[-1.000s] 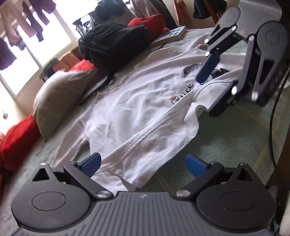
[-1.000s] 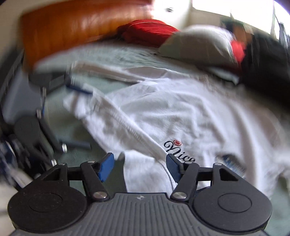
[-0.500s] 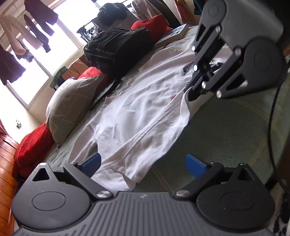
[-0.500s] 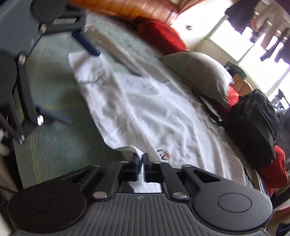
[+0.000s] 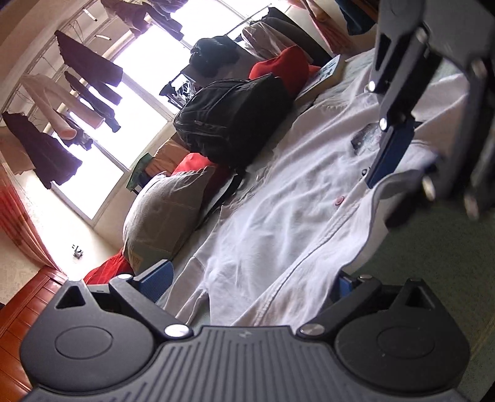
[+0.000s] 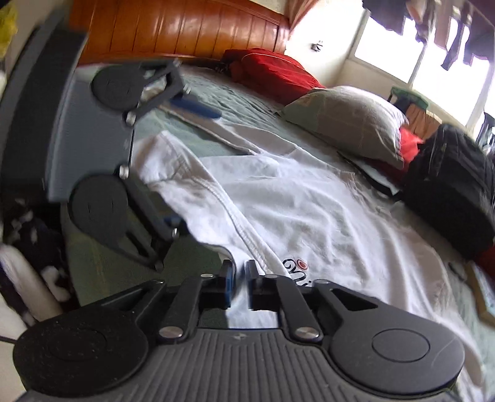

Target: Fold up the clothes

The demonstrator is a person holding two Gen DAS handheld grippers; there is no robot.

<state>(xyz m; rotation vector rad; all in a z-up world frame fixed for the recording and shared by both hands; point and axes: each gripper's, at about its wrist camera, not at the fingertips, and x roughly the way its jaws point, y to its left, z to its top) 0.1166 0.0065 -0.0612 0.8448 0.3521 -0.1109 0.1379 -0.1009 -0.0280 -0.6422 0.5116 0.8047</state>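
Right gripper (image 6: 238, 280) sat low in the centre of its own view, its jaws narrowly parted and opening, with the near edge of the white shirt (image 6: 297, 213) running between them. Whether the pads still pressed the cloth I could not tell; a small gap showed beside the fabric, so it looked more like a release than a hold. That placement made sense for a fold: the hem edge is where a panel gets lifted and carried over.

Left gripper (image 5: 250, 280), at the bottom of the left wrist view, stood spread wide, its blue pads (image 5: 156, 278) either side of the shirt's lower end, with cloth lying between them but no squeeze on it. It seemed lined up to take the matching corner so both ends could travel together.

Outward from there, the shirt lay spread across the green bedcover (image 6: 102, 263), front up, a stitched seam running diagonally and a dark printed logo (image 6: 294, 267) just beyond the right gripper. Its far side reached close to a grey pillow (image 6: 349, 120) and a black backpack (image 6: 451, 188) at the right of the frame, with red cushions (image 6: 269, 74) near the wooden headboard (image 6: 173, 29) at the top. Those things crowded the far edge, which probably explains working from the near side. Folding looked barely begun.
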